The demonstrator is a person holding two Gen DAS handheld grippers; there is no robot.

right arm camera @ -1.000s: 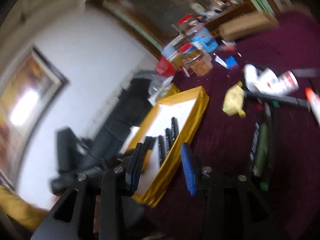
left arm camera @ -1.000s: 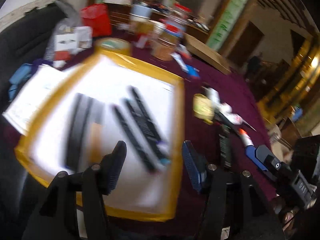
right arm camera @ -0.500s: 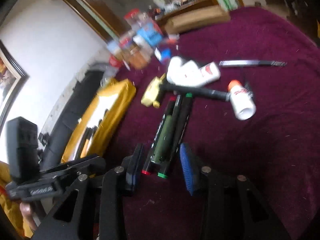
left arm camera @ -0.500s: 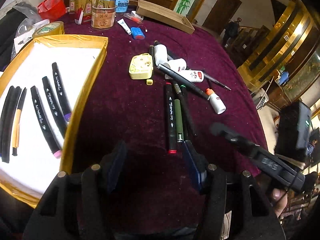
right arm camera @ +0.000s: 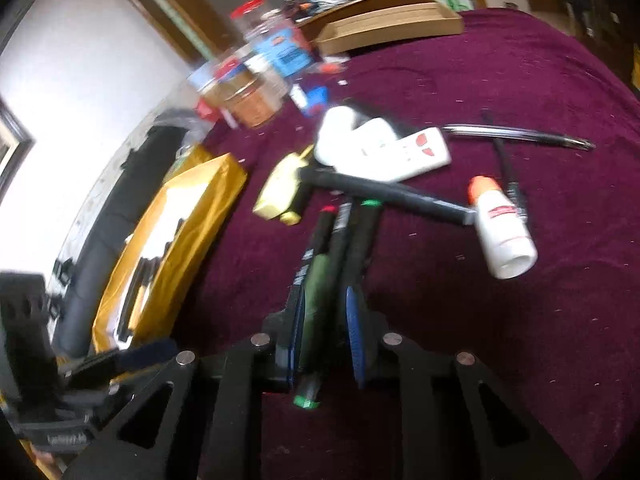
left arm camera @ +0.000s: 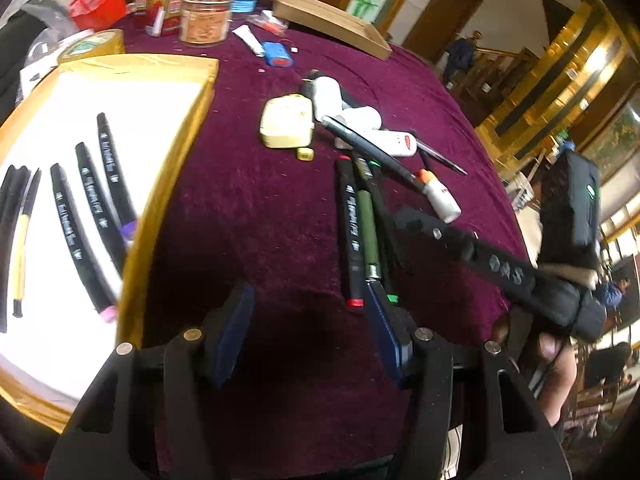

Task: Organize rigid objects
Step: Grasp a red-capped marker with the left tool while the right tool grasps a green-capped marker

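Markers [left arm camera: 354, 224]: three on cloth, three in tray [left arm camera: 168, 184] | right tool [right arm camera: 326, 334] straddling olive marker [right arm camera: 318, 300] | left tool [left arm camera: 308, 332] open

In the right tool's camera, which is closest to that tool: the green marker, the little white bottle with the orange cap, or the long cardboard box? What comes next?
1. Green marker: between the fingers of the right tool.
2. White bottle: farther out, to the right, lying on the purple cloth.
3. Cardboard box: farthest, at the table's back edge.

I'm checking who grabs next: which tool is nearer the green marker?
Right. The right tool straddles the green marker; the left tool hangs open beside its near end.
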